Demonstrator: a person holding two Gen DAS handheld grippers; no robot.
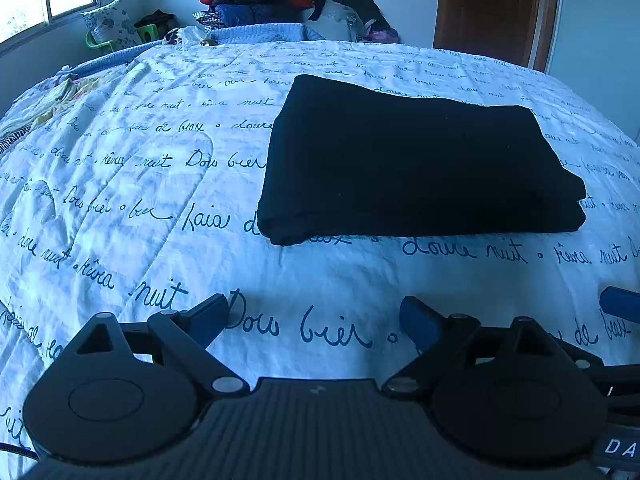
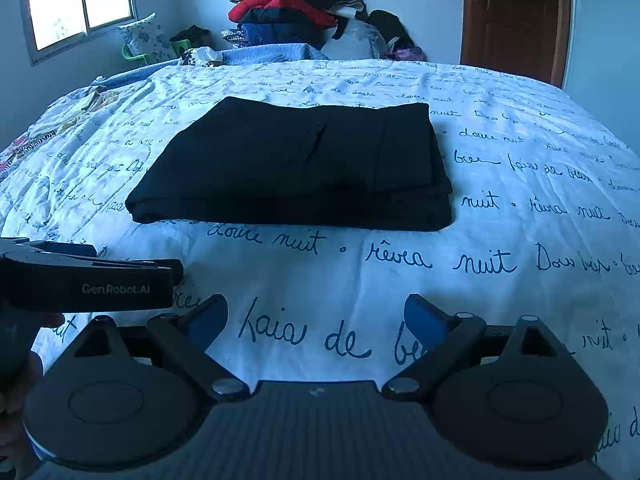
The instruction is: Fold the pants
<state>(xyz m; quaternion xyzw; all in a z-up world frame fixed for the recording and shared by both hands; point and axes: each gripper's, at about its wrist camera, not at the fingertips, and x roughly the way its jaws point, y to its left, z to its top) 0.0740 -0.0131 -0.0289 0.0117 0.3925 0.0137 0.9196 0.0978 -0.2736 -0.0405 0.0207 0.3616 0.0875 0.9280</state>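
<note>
Both grippers are hovering low above the bed, near its front edge, and neither one is holding anything. In its own camera the left gripper (image 1: 314,316) is standing with the two blue-tipped fingers (image 1: 210,314) spread wide, only the printed bedcover (image 1: 140,184) showing between them. The right gripper (image 2: 316,316) is showing the same wide gap, its fingers (image 2: 424,322) apart over the cover (image 2: 520,160). From the right wrist view the left gripper is appearing at the left edge as a dark body with white lettering, just beside the right one. The black pants (image 1: 416,168) are lying on the bedcover in front of both grippers, well apart from the fingertips. They are folded into a flat, roughly rectangular packet with stacked layers showing along the near edge (image 2: 296,168). In the left view the packet is sitting to the right of centre, and in the right view slightly to the left of centre. Behind the bed a pile of clothes (image 2: 296,12) with a red piece on top is resting against the wall. A window (image 2: 80,0) is shining at the left and a brown wooden door (image 2: 516,20) is standing at the right.
</note>
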